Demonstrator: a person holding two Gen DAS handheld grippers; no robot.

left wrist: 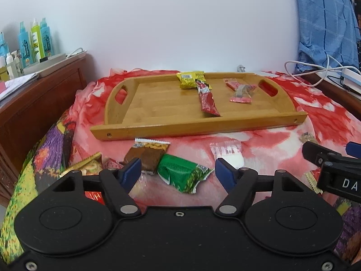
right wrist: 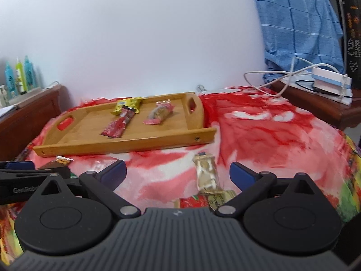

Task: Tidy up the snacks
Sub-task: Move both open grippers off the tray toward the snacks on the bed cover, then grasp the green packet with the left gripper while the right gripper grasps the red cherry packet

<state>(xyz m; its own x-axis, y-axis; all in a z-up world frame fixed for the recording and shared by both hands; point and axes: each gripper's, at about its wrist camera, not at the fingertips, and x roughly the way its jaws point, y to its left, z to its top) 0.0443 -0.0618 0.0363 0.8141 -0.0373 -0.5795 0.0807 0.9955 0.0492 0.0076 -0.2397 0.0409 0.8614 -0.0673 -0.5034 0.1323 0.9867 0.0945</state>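
A wooden tray (left wrist: 171,110) (right wrist: 158,133) sits on a red-and-white cloth and holds a yellow packet (left wrist: 190,79), a red stick packet (left wrist: 207,100) (right wrist: 117,126) and a clear pink-edged packet (left wrist: 242,92) (right wrist: 159,113). My left gripper (left wrist: 178,171) is open and empty, low over a green packet (left wrist: 182,176) and a brown biscuit packet (left wrist: 146,155). A white-pink packet (left wrist: 227,152) lies to the right. My right gripper (right wrist: 178,174) is open and empty above a beige packet (right wrist: 206,176).
More wrappers lie at the cloth's near left (left wrist: 90,164) and under the right gripper (right wrist: 196,201). A wooden cabinet with spray bottles (left wrist: 33,40) stands left. A side table with a white box (right wrist: 331,83) and cables stands right, below blue fabric (right wrist: 297,22).
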